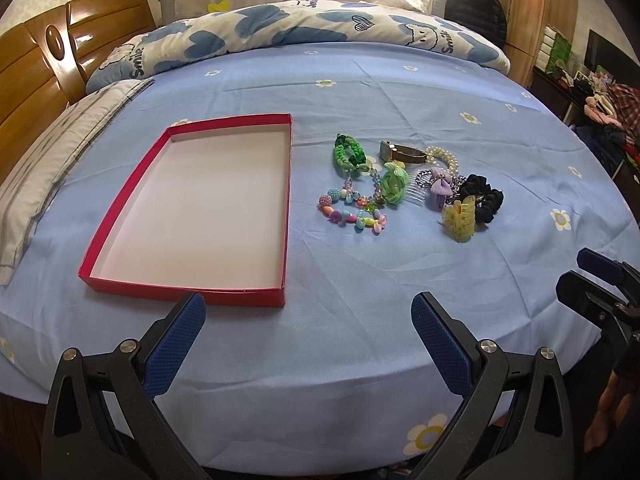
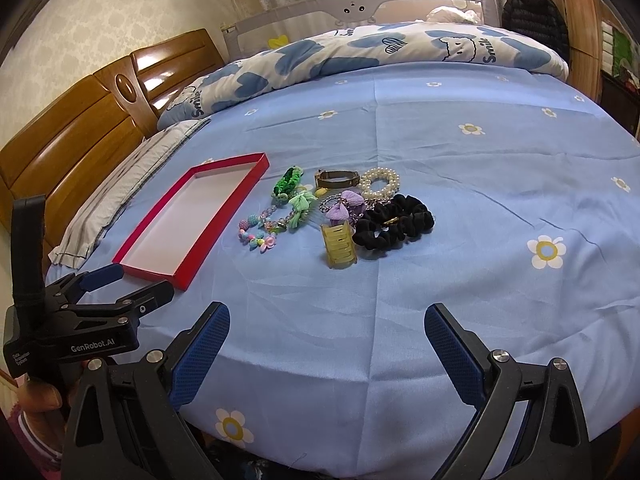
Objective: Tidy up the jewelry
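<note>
A shallow red box (image 1: 90, 271) with a white inside lies empty on the blue bedsheet; it also shows in the right wrist view (image 2: 150, 276). To its right is a pile of jewelry: a green braided bracelet (image 1: 347, 152), a colourful bead bracelet (image 1: 352, 210), a gold watch (image 1: 400, 153), a pearl bracelet (image 1: 442, 158), a purple bow (image 1: 440, 184), a yellow claw clip (image 1: 460, 218) and a black scrunchie (image 1: 482, 196). My left gripper (image 1: 308, 308) is open and empty near the bed's front edge. My right gripper (image 2: 326, 316) is open and empty, in front of the pile.
A folded blue-and-white quilt (image 1: 280, 28) lies across the far side of the bed. A grey pillow (image 1: 52, 152) and a wooden headboard (image 1: 32, 64) are at the left. A wardrobe (image 1: 528, 8) and cluttered shelves stand at the right.
</note>
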`<action>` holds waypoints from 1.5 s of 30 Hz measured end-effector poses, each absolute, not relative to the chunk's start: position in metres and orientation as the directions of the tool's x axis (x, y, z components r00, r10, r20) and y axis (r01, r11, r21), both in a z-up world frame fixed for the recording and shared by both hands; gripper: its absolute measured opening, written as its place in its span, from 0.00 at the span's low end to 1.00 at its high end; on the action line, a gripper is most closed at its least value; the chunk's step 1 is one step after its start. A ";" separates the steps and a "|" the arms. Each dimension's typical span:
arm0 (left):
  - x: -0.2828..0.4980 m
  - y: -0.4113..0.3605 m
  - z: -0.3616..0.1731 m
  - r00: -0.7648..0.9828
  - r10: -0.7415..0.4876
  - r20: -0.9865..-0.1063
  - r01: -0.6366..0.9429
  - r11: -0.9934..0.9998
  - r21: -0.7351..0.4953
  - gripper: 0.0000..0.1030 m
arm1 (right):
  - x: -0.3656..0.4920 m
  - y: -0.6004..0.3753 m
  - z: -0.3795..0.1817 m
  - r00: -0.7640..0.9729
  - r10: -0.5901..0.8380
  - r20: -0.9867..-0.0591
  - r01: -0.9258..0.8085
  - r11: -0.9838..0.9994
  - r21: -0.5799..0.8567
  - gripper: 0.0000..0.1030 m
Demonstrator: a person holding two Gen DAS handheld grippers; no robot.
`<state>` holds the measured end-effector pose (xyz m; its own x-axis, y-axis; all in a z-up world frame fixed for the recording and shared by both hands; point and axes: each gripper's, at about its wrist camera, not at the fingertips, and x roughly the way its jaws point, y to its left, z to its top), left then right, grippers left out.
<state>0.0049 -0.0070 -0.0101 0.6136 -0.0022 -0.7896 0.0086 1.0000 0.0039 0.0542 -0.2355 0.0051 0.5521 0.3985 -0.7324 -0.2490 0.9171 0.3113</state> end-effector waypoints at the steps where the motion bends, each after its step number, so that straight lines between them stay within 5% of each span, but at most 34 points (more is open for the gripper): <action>1: 0.005 -0.007 -0.011 0.613 -0.002 -0.790 0.008 1.000 0.004 1.00 | 0.054 -0.236 0.005 0.552 0.398 -0.733 -0.248 0.917 0.312 0.96; 24: 0.041 -0.009 -0.016 0.556 -0.047 -0.830 0.049 0.999 -0.023 0.97 | 0.085 -0.263 -0.014 0.542 0.411 -0.733 -0.186 0.909 0.373 0.94; 33: 0.069 -0.030 -0.015 0.542 -0.140 -0.829 0.121 0.989 -0.087 0.95 | 0.117 -0.272 -0.024 0.544 0.411 -0.731 -0.164 0.907 0.387 0.77; 45: 0.105 -0.091 -0.033 0.481 -0.282 -0.830 0.238 0.953 -0.187 0.95 | 0.180 -0.299 -0.066 0.475 0.444 -0.760 -0.090 0.884 0.459 0.41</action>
